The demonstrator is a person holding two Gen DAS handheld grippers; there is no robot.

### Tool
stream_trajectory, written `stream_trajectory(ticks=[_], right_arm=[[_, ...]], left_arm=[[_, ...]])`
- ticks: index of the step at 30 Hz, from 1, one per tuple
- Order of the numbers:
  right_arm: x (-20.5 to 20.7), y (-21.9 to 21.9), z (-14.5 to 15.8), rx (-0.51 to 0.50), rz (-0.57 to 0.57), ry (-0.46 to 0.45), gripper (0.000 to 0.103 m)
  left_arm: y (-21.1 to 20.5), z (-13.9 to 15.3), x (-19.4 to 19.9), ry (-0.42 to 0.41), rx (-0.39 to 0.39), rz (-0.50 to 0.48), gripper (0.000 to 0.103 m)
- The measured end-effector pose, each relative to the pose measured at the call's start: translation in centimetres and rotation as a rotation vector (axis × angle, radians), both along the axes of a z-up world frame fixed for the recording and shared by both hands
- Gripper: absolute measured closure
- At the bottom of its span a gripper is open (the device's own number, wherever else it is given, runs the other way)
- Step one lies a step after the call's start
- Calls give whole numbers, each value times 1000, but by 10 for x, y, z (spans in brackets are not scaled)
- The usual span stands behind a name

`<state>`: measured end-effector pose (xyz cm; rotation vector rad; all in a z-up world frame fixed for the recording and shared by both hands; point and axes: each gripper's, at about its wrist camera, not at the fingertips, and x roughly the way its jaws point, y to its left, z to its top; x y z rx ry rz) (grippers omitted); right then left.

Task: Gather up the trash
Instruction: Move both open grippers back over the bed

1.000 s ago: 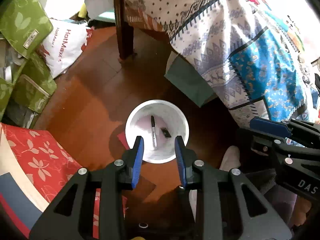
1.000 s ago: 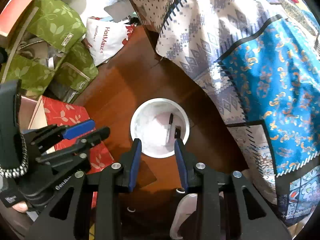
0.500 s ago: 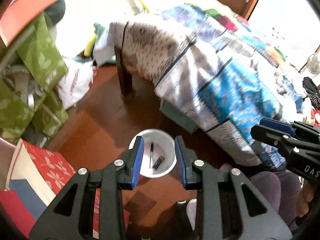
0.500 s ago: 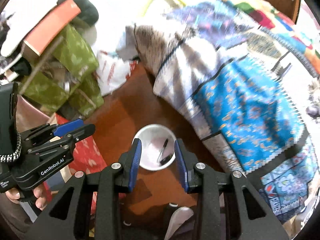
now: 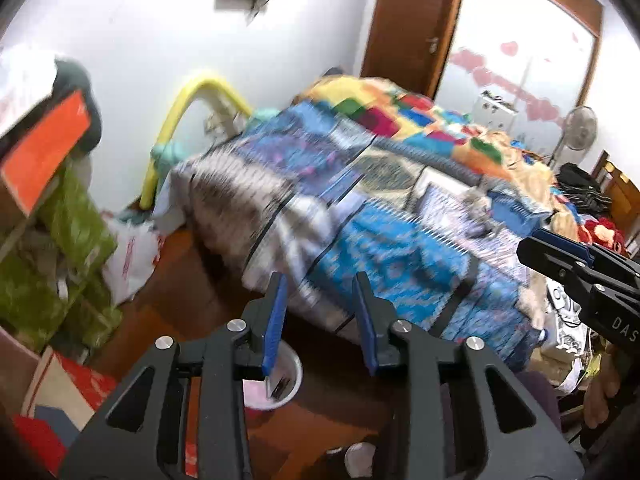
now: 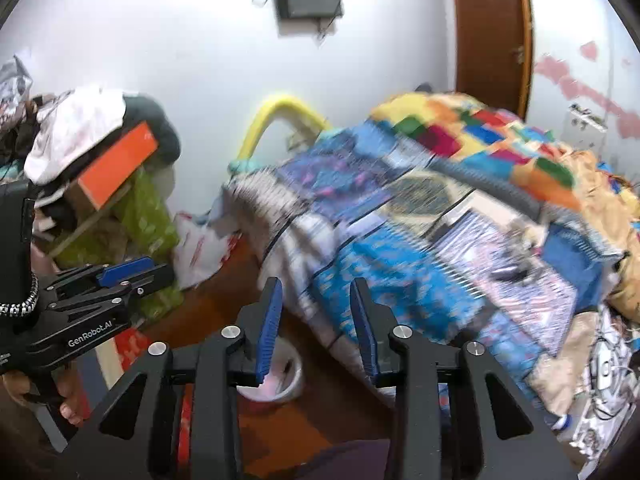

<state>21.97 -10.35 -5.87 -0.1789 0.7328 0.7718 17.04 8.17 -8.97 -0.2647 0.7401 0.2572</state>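
Both tools are raised and aimed across the room, so the step in hand is judged to be a search for the next piece of trash, not a pick or a drop. The left gripper [image 5: 319, 316] is released, its blue pads apart with nothing between them; the right gripper [image 6: 316, 320] is likewise released and empty. The bin [image 5: 286, 378], a white round tub on the wooden floor [image 5: 192, 292], lies low in both views, just below and behind the left-hand finger of each tool, partly hidden by it. In the left wrist view a small dark item shows inside the bin; its kind cannot be told. The bin stands beside the foot of the bed [image 6: 440, 240], whose patterned cover hangs toward the floor. Small dark objects [image 6: 516, 264] lie on the bed top, but blur prevents telling whether they are trash. A white plastic bag [image 5: 132, 248] sits on the floor by the green bags [image 5: 76, 224], well apart from both tools. The next move calls for choosing a target, steadying the view, lowering one open tool over it, and closing only when the item sits between the pads.
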Motion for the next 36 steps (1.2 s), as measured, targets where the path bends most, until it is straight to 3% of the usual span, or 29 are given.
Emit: stream_trajectory(ticks=[3, 11, 18, 25, 36], right_arm=[[3, -27, 18, 27, -52, -59, 60], [20, -95, 47, 77, -182, -138, 44], [46, -142, 52, 77, -289, -160, 44], [84, -181, 34, 55, -377, -115, 44], [156, -217, -29, -16, -463, 39, 44]], left_arm=[[-28, 22, 10, -47, 30, -49, 68], [-89, 52, 43, -125, 59, -138, 44], [-133, 58, 90, -128, 44, -216, 36], [-166, 39, 152, -70, 16, -284, 36], [-193, -33, 254, 96, -37, -363, 36]])
